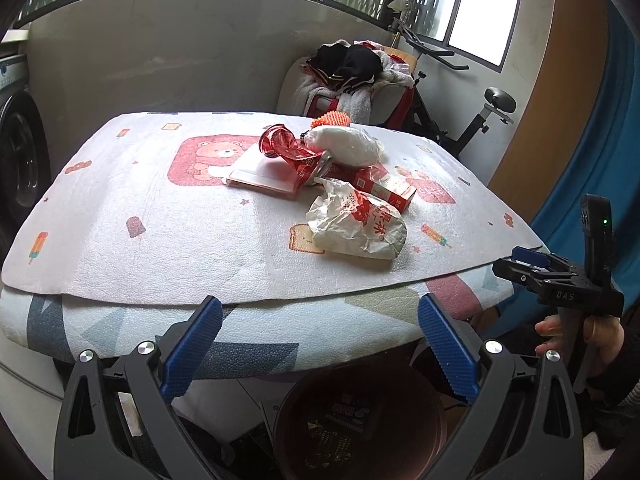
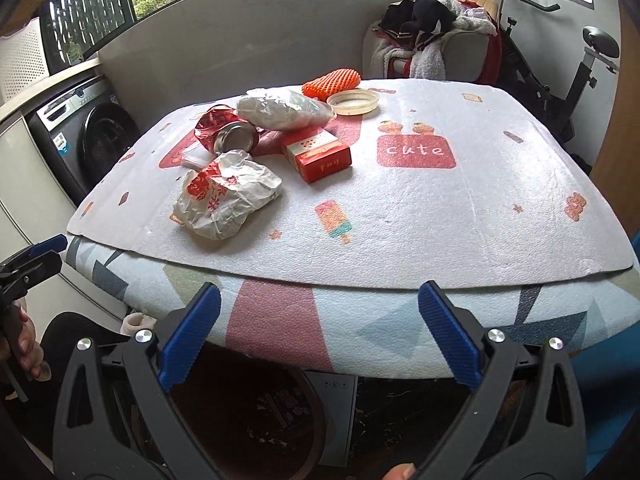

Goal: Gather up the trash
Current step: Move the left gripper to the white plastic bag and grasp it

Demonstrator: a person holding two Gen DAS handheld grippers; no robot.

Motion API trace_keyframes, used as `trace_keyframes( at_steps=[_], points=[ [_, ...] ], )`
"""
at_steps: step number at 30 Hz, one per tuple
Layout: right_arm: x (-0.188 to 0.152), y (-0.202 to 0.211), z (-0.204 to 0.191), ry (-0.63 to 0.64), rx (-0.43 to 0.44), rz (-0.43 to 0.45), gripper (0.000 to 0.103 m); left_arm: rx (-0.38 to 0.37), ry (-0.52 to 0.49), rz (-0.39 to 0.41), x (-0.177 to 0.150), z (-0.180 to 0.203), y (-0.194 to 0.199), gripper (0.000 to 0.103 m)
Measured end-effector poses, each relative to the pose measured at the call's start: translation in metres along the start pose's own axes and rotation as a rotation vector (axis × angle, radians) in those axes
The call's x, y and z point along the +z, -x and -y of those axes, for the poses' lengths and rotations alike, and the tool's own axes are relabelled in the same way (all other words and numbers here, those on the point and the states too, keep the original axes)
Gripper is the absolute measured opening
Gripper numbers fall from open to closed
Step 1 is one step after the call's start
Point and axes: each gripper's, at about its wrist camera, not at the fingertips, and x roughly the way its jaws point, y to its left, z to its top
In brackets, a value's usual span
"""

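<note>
Cluttered tabletop (image 1: pixel 140 200) ahead; both my grippers, left gripper (image 1: pixel 320 344) and right gripper (image 2: pixel 320 340), hang spread and empty. Crumpled wrapper (image 2: pixel 228 196) lies nearest; it may crush or knock the can (image 2: pixel 234 138), probably empty.

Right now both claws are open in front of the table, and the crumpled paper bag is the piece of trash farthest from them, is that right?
Not quite: the paper bag is the nearest piece, as the right wrist view shows. Both claws are open.

Washing machine (image 2: pixel 86 136), exercise bike (image 2: pixel 576 68)
</note>
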Motion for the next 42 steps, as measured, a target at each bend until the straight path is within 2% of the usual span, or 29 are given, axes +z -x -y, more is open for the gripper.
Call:
trace_keyframes(
  at_steps=[5, 8, 14, 22, 28, 29, 30, 31, 34, 42],
  points=[
    [0.013, -0.009, 0.019, -0.040, 0.009, -0.003, 0.097, -0.015, 0.038, -0.024, 0.019, -0.001, -0.021, 0.096],
    [0.019, -0.018, 0.027, -0.046, -0.061, -0.014, 0.097, -0.034, 0.054, -0.032, 0.031, -0.001, -0.035, 0.096],
    [0.025, -0.032, 0.038, -0.050, -0.084, -0.009, 0.097, -0.065, 0.051, -0.075, 0.052, 0.008, -0.077, 0.096],
    [0.026, -0.046, 0.053, -0.067, -0.082, -0.026, 0.097, -0.067, 0.134, -0.173, 0.066, 0.011, -0.143, 0.096],
    [0.025, -0.055, 0.057, -0.056, -0.097, -0.044, 0.097, -0.065, 0.191, -0.199, 0.070, 0.005, -0.172, 0.096],
    [0.025, -0.056, 0.057, -0.057, -0.095, -0.047, 0.097, -0.070, 0.195, -0.194, 0.070, 0.005, -0.173, 0.094],
    [0.026, -0.056, 0.058, -0.055, -0.095, -0.046, 0.097, -0.070, 0.183, -0.183, 0.070, 0.005, -0.172, 0.083],
    [0.027, -0.056, 0.058, -0.053, -0.096, -0.043, 0.097, -0.077, 0.166, -0.190, 0.070, 0.007, -0.172, 0.077],
    [0.029, -0.054, 0.058, -0.051, -0.093, -0.034, 0.097, -0.093, 0.133, -0.185, 0.068, 0.011, -0.168, 0.068],
    [0.033, -0.048, 0.051, -0.032, -0.082, -0.023, 0.097, -0.099, 0.082, -0.155, 0.070, 0.012, -0.142, 0.064]
  ],
)
